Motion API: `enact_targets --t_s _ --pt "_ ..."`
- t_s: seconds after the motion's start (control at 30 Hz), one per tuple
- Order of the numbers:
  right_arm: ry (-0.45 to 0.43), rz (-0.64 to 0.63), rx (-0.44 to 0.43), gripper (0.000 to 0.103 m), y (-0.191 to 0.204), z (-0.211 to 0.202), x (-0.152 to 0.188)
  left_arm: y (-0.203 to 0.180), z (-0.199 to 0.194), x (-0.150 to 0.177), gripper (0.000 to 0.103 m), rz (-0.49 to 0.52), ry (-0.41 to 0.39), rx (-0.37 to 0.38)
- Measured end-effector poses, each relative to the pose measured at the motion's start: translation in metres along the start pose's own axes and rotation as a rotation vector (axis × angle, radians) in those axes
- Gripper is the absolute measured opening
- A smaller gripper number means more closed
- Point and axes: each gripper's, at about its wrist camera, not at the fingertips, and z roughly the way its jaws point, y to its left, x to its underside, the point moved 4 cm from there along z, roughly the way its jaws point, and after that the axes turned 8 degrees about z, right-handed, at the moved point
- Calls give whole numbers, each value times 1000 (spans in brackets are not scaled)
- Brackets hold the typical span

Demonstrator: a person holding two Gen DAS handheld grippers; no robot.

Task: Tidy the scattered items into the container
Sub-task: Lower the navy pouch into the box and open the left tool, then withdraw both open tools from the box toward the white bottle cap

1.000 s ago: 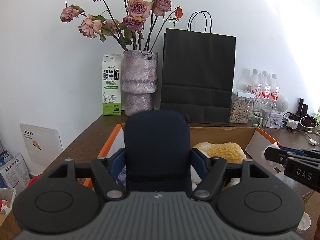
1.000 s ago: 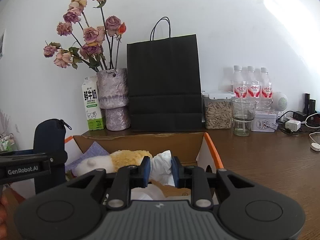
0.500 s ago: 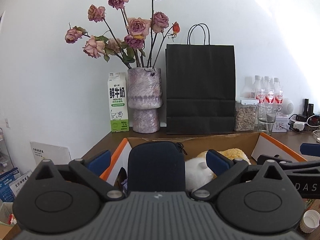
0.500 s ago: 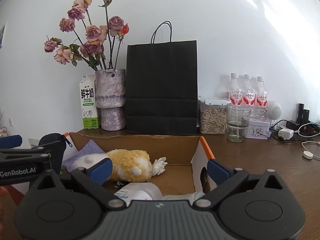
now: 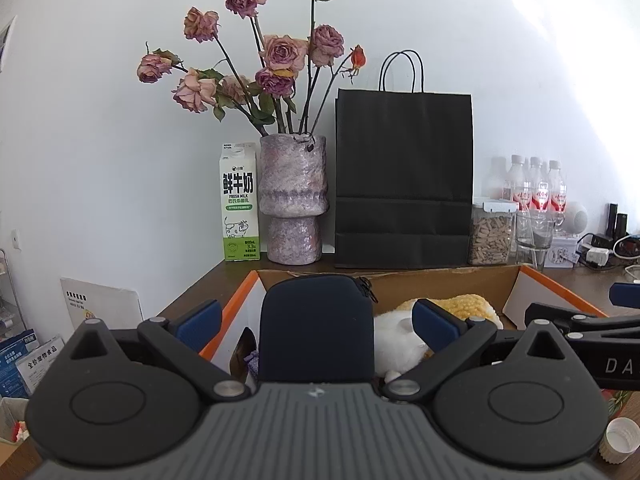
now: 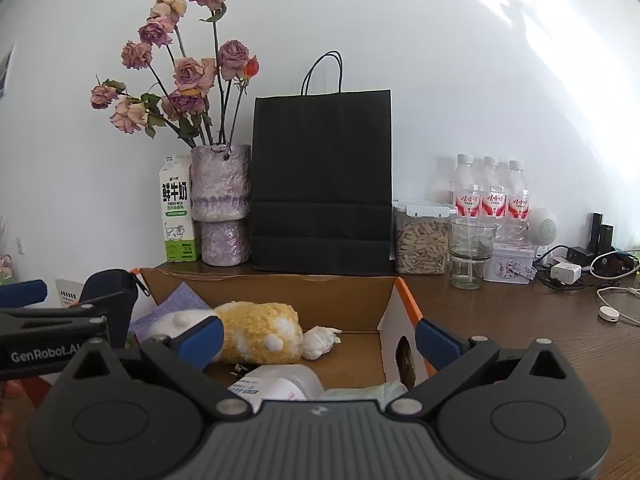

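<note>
Over the cardboard box (image 6: 348, 292): both tools spread wide, empty.
Navy pouch (image 5: 316, 328), plush toy (image 6: 256, 332), tissue and bottle already inside; a white cap (image 5: 622, 444) remains outside.

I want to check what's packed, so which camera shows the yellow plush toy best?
The right wrist view: the yellow plush toy lies nearly whole inside the cardboard box. In the left wrist view the navy pouch and a claw finger hide most of it.

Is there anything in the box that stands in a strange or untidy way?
Yes. The dark blue pouch stands upright at the left end of the cardboard box, rising above its rim, while the plush toy lies flat.
</note>
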Motion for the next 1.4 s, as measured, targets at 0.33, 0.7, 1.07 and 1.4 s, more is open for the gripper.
enact_targets --t_s 0.33,0.7,1.07,1.4 --pt "-40 -18 4 102 -2 -17 9 10 -18 13 103 -33 -14 -17" --pt "-81 -35 32 102 -12 -48 25 21 -45 28 103 -39 3 -10" --pt "-38 -39 70 102 -32 -83 38 48 -67 51 103 -80 93 14" --pt "120 -58 88 97 -38 -84 54 47 -71 58 103 -14 178 35"
